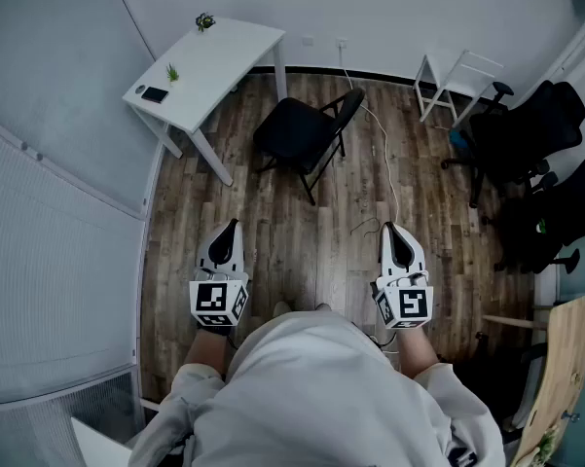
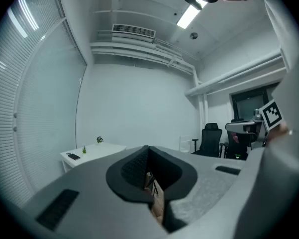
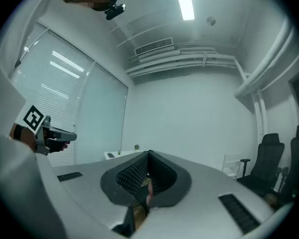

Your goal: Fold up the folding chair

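Approach step only, nothing's been grabbed yet. The folding chair (image 1: 297, 132) is seen unfolded well ahead of the left tool (image 1: 231, 226) and right tool (image 1: 390, 229), both pinched together and empty. Next, they'd need to be walked closer and opened.

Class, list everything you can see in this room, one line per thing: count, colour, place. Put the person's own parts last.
folding chair: one, black, unfolded, mid-floor
table: one, white, far left corner
potted plants: two, green, on the table
flat device: one, black, table's near end
office chairs: at least two, black, right side
small frame stand: one, white, by far wall
cable: one, white, along the floor
wooden board: one, light brown, lower right
left gripper: one, white and black, shut, empty
right gripper: one, white and black, shut, empty
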`<state>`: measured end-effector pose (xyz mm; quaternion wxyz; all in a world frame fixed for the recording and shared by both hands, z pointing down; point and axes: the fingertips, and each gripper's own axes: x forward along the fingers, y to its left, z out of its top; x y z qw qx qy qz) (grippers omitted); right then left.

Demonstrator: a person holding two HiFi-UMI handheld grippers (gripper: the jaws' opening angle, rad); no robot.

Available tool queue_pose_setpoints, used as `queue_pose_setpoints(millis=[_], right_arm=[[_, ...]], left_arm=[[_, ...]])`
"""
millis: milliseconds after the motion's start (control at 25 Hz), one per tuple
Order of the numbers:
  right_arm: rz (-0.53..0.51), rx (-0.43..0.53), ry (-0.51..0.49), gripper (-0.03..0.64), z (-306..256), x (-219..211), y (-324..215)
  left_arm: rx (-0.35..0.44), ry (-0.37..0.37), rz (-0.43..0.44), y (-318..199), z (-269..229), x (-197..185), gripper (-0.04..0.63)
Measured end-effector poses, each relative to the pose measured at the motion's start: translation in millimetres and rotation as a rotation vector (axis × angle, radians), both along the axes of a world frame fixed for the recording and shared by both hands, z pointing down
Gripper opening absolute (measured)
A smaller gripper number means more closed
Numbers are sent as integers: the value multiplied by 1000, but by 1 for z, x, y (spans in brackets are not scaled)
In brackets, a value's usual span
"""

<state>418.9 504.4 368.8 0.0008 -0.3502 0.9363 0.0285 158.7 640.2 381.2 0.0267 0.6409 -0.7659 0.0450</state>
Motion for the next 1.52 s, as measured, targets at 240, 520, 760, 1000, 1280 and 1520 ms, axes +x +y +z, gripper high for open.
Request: queue_pose_setpoints(millis=[240, 520, 760, 1000, 1280, 1520], right_arm=[[1, -6, 2, 18, 0, 6, -6], [-7, -6, 6, 18, 0, 2, -5], [-61, -2, -43, 99, -6, 2, -4], [-38, 41, -69, 425, -22, 19, -13], [-58, 37, -48, 423, -13, 25, -18], [-121, 25, -25, 423, 2, 30, -24]], left_arm=[[-2, 3, -4, -4, -1, 3, 8], [-3, 11, 3, -5, 2, 2, 6], [38, 38, 41, -6, -3, 4, 131], [67, 24, -4, -4, -15, -4, 443], [33, 15, -34, -1, -12, -8, 442], [14, 17, -70, 3, -2, 8, 442]])
